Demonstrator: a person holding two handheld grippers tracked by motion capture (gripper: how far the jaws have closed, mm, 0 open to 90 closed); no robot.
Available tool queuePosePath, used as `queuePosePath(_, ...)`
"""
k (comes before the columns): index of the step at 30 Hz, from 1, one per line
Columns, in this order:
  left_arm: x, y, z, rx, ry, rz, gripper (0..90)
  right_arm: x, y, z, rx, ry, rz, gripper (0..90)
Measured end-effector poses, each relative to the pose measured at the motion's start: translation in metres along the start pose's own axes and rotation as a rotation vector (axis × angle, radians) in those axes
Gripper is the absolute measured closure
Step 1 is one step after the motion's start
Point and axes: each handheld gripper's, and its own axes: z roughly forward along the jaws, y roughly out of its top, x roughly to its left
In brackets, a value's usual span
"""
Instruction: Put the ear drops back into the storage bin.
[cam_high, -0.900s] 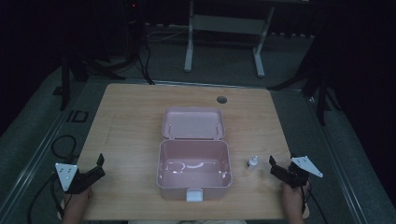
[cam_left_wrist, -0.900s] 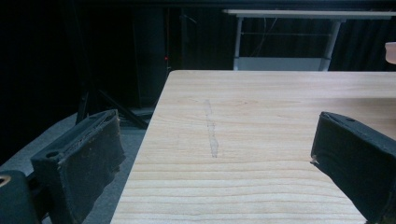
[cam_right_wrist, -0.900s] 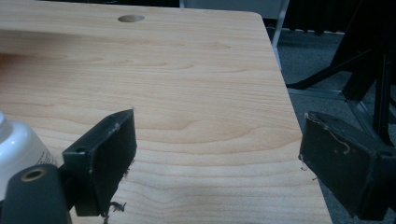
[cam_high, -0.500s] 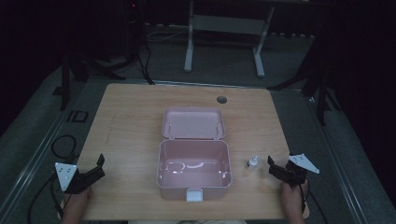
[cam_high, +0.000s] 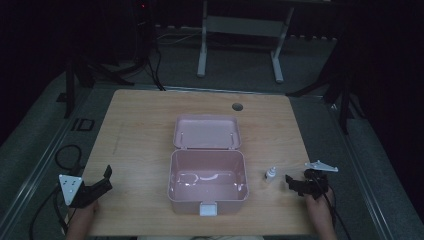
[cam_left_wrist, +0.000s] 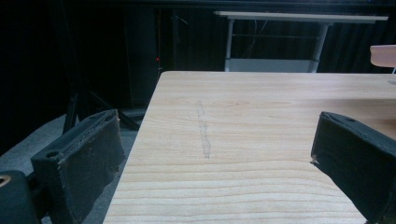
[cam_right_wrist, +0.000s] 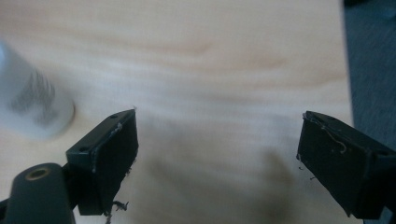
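A pink plastic box (cam_high: 208, 181) stands open in the middle of the wooden table (cam_high: 140, 130), its lid (cam_high: 206, 132) folded back flat behind it. A small white bottle (cam_high: 270, 173) stands upright just right of the box, and its blurred base (cam_right_wrist: 32, 100) lies left of my right jaws. My right gripper (cam_high: 292, 182) is open a short way right of that bottle, low over the table, with nothing between its fingers (cam_right_wrist: 109, 154). At the table's front left corner my left gripper (cam_high: 102, 181) is open and empty over bare wood (cam_left_wrist: 243, 140).
A round cable hole (cam_high: 237, 106) sits near the table's far edge. Beyond the table stands a white metal desk frame (cam_high: 240, 35) on dark carpet. A cable (cam_high: 65, 155) loops on the floor at the left. The box corner (cam_left_wrist: 384, 55) peeks in at the far right.
My right gripper has edged slightly left toward the small bottle. The left gripper and the box have stayed where they were.
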Motion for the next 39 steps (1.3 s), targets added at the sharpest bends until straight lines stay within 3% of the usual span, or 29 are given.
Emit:
queuePosePath(6, 0.000, 0.000, 0.000, 0.000, -0.002, -0.003, 2.4, 0.003, 0.007, -0.008, 0.114, 0.042, -0.081, 11.9)
queuePosePath(8, 0.000, 0.000, 0.000, 0.001, -0.001, -0.003, 2.3, 0.004, 0.009, -0.011, 0.140, 0.044, -0.111, 11.9)
queuePosePath(12, 0.000, 0.000, 0.000, 0.001, -0.002, -0.002, 2.4, 0.005, 0.016, -0.016, 0.248, 0.058, -0.183, 12.4)
queuePosePath(14, 0.000, 0.000, 0.000, 0.001, -0.003, -0.003, 2.4, 0.005, 0.017, -0.017, 0.270, 0.061, -0.195, 12.4)
queuePosePath(15, 0.000, 0.000, 0.000, 0.001, -0.003, -0.003, 2.4, 0.005, 0.020, -0.019, 0.334, 0.071, -0.220, 12.4)
queuePosePath(21, 0.000, 0.000, 0.000, 0.001, -0.001, -0.004, 2.3, 0.002, 0.027, -0.021, 0.496, 0.118, -0.244, 14.5)
queuePosePath(27, 0.000, 0.000, 0.000, 0.001, 0.001, -0.005, 2.3, 0.011, 0.031, -0.020, 0.676, 0.142, -0.344, 14.8)
queuePosePath(31, 0.000, 0.000, 0.000, 0.000, 0.004, -0.005, 2.3, 0.017, 0.033, -0.017, 0.808, 0.171, -0.385, 14.7)
queuePosePath(34, 0.000, 0.000, 0.000, 0.000, 0.003, -0.007, 2.4, 0.017, 0.040, -0.017, 0.841, 0.177, -0.374, 13.3)
queuePosePath(39, 0.000, 0.000, 0.000, -0.001, 0.002, -0.008, 2.4, 0.016, 0.053, -0.016, 0.819, 0.187, -0.378, 11.8)
